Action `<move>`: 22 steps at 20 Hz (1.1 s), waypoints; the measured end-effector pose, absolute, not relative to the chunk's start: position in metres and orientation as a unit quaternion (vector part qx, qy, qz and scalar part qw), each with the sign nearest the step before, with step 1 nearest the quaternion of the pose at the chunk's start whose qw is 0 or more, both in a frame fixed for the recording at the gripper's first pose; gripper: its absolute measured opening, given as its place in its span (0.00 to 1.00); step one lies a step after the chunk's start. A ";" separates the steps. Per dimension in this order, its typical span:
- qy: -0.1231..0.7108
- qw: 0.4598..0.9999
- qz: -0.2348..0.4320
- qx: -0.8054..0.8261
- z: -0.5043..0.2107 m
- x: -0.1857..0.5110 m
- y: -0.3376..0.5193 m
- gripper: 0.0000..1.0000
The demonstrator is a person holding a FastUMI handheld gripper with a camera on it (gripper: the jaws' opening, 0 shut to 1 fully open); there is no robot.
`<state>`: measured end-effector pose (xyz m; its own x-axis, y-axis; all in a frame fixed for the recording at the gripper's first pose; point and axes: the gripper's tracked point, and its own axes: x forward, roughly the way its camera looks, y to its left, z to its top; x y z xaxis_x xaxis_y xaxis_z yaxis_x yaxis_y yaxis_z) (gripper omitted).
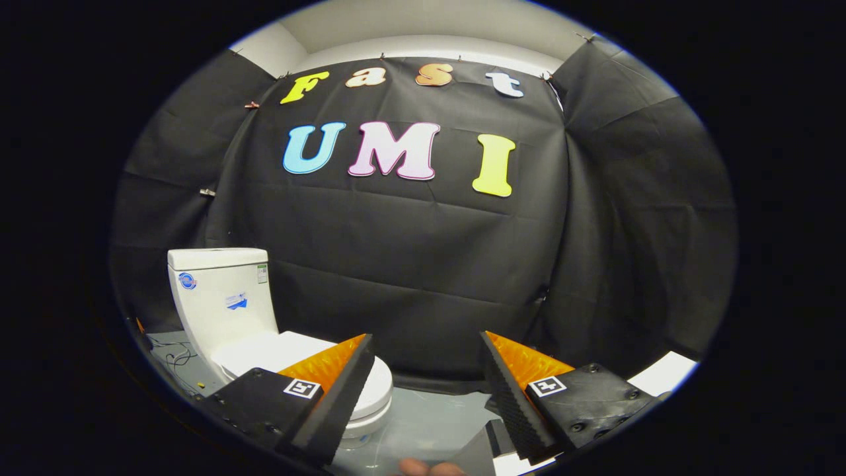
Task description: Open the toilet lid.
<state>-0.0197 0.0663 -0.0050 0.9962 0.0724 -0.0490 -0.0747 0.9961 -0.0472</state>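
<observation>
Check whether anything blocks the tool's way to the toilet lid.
Nothing visible does. The tool is open with nothing between its fingers, and the shut toilet lid lies just beyond one finger, partly hidden by it, below the tank.

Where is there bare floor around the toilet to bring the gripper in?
Bare grey floor lies between the toilet and the black cloth wall, beyond the open gripper. Behind the toilet's tank it is crowded: loose cables lie on the floor there.
</observation>
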 end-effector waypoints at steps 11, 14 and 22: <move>0.074 0.997 0.009 -0.016 -0.015 -0.035 0.111 0.98; 0.088 0.996 0.002 -0.015 -0.026 -0.040 0.125 0.98; 0.266 0.959 0.078 0.054 -0.166 -0.037 0.181 0.99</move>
<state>-0.0367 0.1811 -0.1657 0.8466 0.1783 -0.5016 -0.1209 0.9820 0.1451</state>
